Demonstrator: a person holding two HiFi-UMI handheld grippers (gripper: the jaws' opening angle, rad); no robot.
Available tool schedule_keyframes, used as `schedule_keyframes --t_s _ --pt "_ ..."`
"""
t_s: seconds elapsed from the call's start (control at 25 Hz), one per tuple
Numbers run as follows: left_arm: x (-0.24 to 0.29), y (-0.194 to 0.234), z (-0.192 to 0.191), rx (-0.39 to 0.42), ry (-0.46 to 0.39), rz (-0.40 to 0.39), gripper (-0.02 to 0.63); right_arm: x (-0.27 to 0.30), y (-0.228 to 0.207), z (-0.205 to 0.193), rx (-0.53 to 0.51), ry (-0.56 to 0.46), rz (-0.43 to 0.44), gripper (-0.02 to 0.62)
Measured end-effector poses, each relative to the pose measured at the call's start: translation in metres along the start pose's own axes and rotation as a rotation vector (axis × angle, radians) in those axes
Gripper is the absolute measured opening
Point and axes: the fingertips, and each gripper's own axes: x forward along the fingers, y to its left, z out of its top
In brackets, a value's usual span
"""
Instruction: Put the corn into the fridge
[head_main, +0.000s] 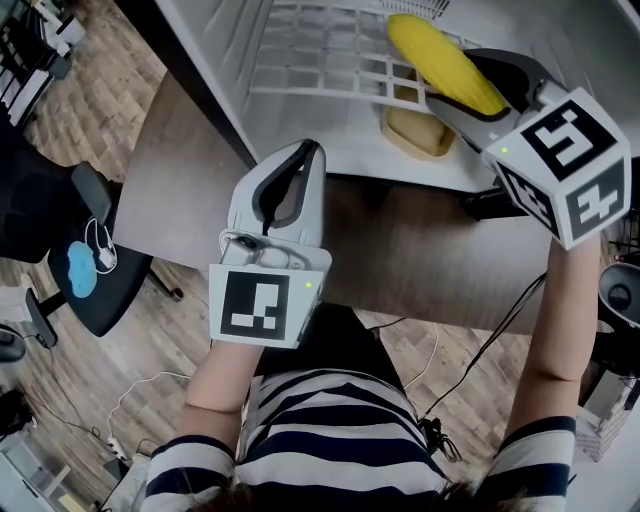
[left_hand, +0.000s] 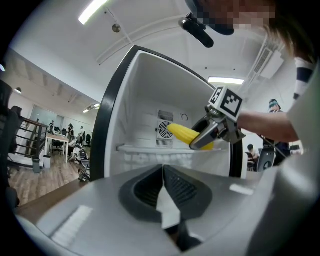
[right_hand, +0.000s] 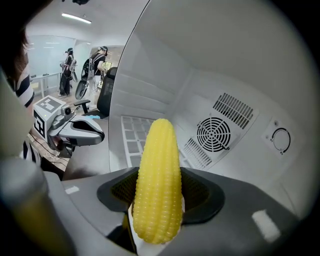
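A yellow corn cob (head_main: 445, 62) is clamped lengthwise in my right gripper (head_main: 455, 80), its tip sticking out past the jaws. The cob (right_hand: 157, 175) is inside the open white fridge (left_hand: 145, 95), above the white wire shelf (head_main: 320, 55). From the left gripper view, the corn (left_hand: 182, 132) hangs just over the shelf's front bar (left_hand: 150, 148). My left gripper (head_main: 312, 150) is shut and empty, outside the fridge in front of its lower edge, pointing in.
A round fan vent (right_hand: 214, 134) and a dial (right_hand: 281, 140) sit on the fridge's back wall. A beige object (head_main: 418, 130) lies below the shelf. The fridge stands on a brown table (head_main: 200, 190). An office chair (head_main: 80, 260) is at the left on the wooden floor.
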Motion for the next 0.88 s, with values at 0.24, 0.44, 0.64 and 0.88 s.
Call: schedule_keyframes --t_s 0.24,0.44,0.64,0.88 --pt "0.005 -0.003 0.0 0.0 -0.002 -0.004 0.0 0.005 -0.006 -0.003 0.088 -0.019 0.048 0.253" --pt "0.004 0.001 -0.001 -0.003 0.002 -0.004 0.0 0.012 -0.006 -0.003 0.189 -0.046 0.093 0.252" --pt "0.004 0.002 0.003 0.0 0.0 -0.001 0.0 0.009 -0.007 -0.001 0.189 -0.049 0.087 0.252" --pt "0.005 0.002 0.005 0.004 0.0 -0.005 0.0 0.007 -0.009 0.001 0.164 -0.062 0.038 0.256"
